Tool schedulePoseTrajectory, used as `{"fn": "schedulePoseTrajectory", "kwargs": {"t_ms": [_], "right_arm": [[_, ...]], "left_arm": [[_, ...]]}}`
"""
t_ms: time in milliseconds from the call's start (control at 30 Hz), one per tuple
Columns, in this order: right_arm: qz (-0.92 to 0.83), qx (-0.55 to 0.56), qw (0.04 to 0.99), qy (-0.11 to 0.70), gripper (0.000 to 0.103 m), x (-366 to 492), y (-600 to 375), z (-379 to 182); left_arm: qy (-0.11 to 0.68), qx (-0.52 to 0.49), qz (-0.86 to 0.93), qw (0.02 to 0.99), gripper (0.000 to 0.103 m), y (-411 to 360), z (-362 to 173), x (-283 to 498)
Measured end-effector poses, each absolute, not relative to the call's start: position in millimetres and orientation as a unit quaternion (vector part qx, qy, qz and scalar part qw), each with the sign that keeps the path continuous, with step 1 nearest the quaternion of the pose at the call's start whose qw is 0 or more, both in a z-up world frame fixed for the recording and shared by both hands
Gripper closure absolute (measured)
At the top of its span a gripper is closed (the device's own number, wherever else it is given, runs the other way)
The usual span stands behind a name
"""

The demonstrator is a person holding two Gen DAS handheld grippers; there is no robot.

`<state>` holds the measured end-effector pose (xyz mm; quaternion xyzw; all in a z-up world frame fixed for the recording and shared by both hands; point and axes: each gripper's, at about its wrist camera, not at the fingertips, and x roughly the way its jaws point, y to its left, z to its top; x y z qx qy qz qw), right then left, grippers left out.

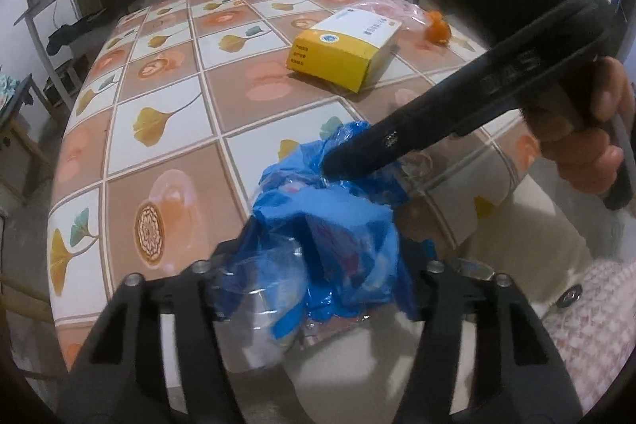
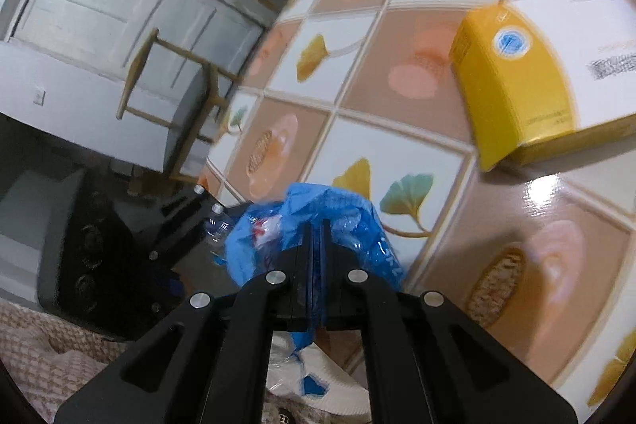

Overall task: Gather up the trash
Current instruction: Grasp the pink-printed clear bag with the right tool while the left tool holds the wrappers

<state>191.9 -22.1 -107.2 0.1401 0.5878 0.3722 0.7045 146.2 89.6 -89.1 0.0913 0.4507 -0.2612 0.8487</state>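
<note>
Left claw [image 1: 318, 289]: your jaws stand apart around the blue plastic bag [image 1: 330, 225], no clear pinch.
Right claw [image 2: 316, 237]: clenched on that bag.
Bag: at the tabletop [image 1: 167, 130] edge.
Yellow box [image 1: 342, 50]: farther back on it.

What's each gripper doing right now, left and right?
Left gripper: jaws apart around the blue plastic bag; a firm grip cannot be told.
Right gripper: closed on the same bag's edge.
</note>
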Motion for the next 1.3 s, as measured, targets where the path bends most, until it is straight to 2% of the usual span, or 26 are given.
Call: {"fn": "schedulePoseTrajectory", "kwargs": {"t_ms": [133, 200, 267, 367, 433, 467, 533, 600, 633, 900, 1200, 1300], "right_arm": [[0.354, 0.146, 0.741, 0.551, 0.093, 188.7, -50.3, -78.1], [0.324, 0.137, 0.778, 0.520, 0.083, 188.6, -74.9, -54.7], [0.291, 0.129, 0.812, 0.490, 0.064, 191.1, -99.8, -34.7], [0.216, 0.106, 0.857, 0.455, 0.053, 203.2, -139.6, -7.1], [0.148, 0.045, 0.880, 0.450, 0.049, 215.8, -152.6, 1.1], [0.132, 0.006, 0.886, 0.444, 0.041, 223.8, -154.5, 3.3], [0.125, -0.047, 0.887, 0.442, 0.033, 238.2, -158.3, 0.9], [0.123, -0.112, 0.879, 0.447, 0.032, 258.6, -158.4, -9.1], [0.134, -0.145, 0.870, 0.453, 0.028, 268.0, -158.0, -15.4], [0.213, -0.265, 0.778, 0.528, 0.021, 314.1, -143.2, -59.4], [0.235, -0.218, 0.746, 0.585, 0.021, 344.5, -140.5, -92.6], [0.234, -0.195, 0.754, 0.582, 0.033, 349.1, -143.3, -92.2]], "left_arm": [[0.456, 0.068, -0.249, 0.852, 0.067, 92.9, -87.4, 154.5], [0.460, 0.056, -0.243, 0.853, 0.074, 94.6, -87.1, 158.2], [0.461, 0.045, -0.235, 0.854, 0.078, 97.6, -87.1, 160.2], [0.464, 0.026, -0.228, 0.856, 0.082, 101.3, -87.2, 163.7], [0.465, 0.018, -0.225, 0.856, 0.084, 103.1, -87.7, 165.4], [0.465, 0.015, -0.224, 0.856, 0.085, 103.9, -87.8, 165.9], [0.466, 0.012, -0.223, 0.856, 0.085, 104.4, -88.1, 166.4], [0.466, 0.012, -0.222, 0.857, 0.085, 104.1, -88.0, 166.1], [0.466, 0.012, -0.222, 0.856, 0.085, 104.0, -87.9, 166.2], [0.473, -0.004, -0.221, 0.853, 0.086, 108.0, -88.3, 170.0], [0.487, -0.035, -0.218, 0.845, 0.090, 113.6, -88.3, 174.8], [0.489, -0.043, -0.215, 0.844, 0.091, 114.5, -88.5, 176.2]]}}
